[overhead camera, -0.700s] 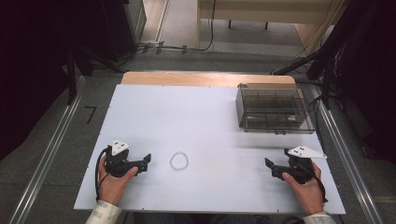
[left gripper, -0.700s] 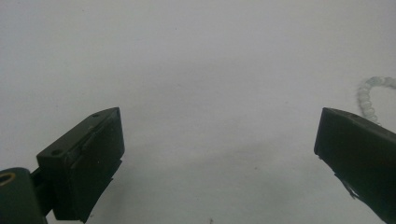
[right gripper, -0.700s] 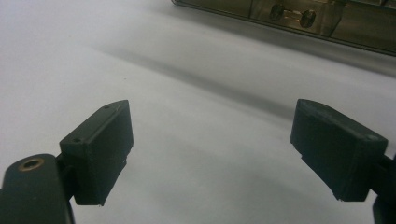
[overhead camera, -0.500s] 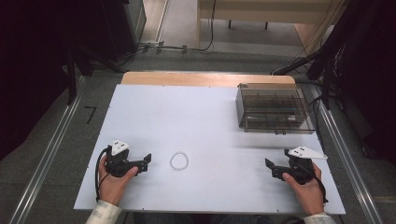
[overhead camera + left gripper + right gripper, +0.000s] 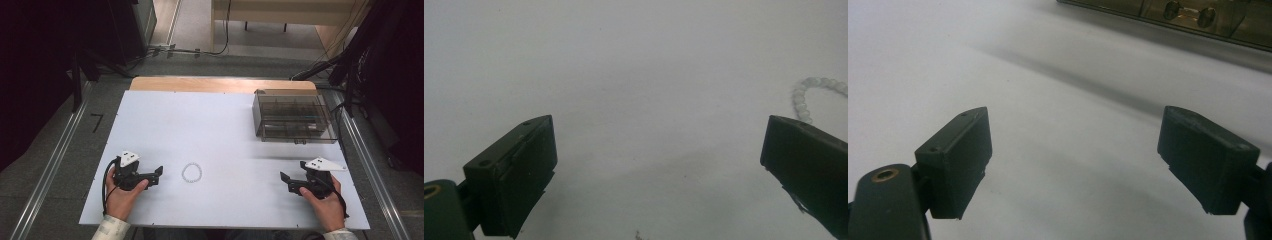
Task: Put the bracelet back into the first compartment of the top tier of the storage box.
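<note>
A small ring of pale beads, a bracelet point(image 5: 192, 173), lies on the white table point(image 5: 210, 130) near its front edge. My left gripper point(image 5: 159, 175) rests low on the table just left of the bracelet, jaws open and empty; part of the bracelet point(image 5: 806, 96) curves beyond the right jaw in the left gripper view. My right gripper point(image 5: 286, 182) sits at the front right, open with nothing between its jaws point(image 5: 1075, 150). A hand holds each gripper from below.
A clear smoky plastic drawer box point(image 5: 292, 116) stands at the back right of the table; its lower edge and small knobs point(image 5: 1188, 12) appear beyond the right gripper. A wooden strip point(image 5: 220, 84) borders the table's far edge. Metal rails run along both sides.
</note>
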Available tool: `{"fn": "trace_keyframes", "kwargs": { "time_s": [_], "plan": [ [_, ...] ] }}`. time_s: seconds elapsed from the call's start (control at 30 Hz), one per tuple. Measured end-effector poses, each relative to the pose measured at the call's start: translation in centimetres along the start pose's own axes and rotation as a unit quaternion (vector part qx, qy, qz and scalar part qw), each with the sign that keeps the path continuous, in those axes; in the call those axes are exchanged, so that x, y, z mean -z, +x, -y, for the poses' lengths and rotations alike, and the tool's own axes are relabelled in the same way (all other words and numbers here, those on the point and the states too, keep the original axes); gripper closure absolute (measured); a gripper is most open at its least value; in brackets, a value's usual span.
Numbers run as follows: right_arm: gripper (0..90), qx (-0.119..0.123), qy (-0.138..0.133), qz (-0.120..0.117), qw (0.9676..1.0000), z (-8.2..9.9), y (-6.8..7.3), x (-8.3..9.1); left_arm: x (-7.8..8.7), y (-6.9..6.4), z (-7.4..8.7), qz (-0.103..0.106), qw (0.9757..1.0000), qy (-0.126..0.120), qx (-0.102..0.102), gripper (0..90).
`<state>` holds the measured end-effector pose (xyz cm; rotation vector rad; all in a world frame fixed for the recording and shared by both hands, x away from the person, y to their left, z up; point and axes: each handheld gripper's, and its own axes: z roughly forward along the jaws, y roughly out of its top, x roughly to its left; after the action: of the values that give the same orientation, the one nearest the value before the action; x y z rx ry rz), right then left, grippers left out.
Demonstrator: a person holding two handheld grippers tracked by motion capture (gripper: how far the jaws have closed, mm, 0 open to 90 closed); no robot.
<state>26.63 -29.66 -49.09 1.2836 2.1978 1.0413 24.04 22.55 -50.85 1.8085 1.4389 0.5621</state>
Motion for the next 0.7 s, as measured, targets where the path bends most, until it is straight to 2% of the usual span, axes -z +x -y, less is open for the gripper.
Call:
{"fn": "trace_keyframes", "kwargs": {
  "time_s": [0.7],
  "plan": [
    [13.7, 0.001, 0.006, -0.015, 0.9999, -0.17, 0.71, -0.28, -0.09, -0.32, 0.04, 0.003, 0.9999, 0.003, -0.010, 2.3]
  ]
}}
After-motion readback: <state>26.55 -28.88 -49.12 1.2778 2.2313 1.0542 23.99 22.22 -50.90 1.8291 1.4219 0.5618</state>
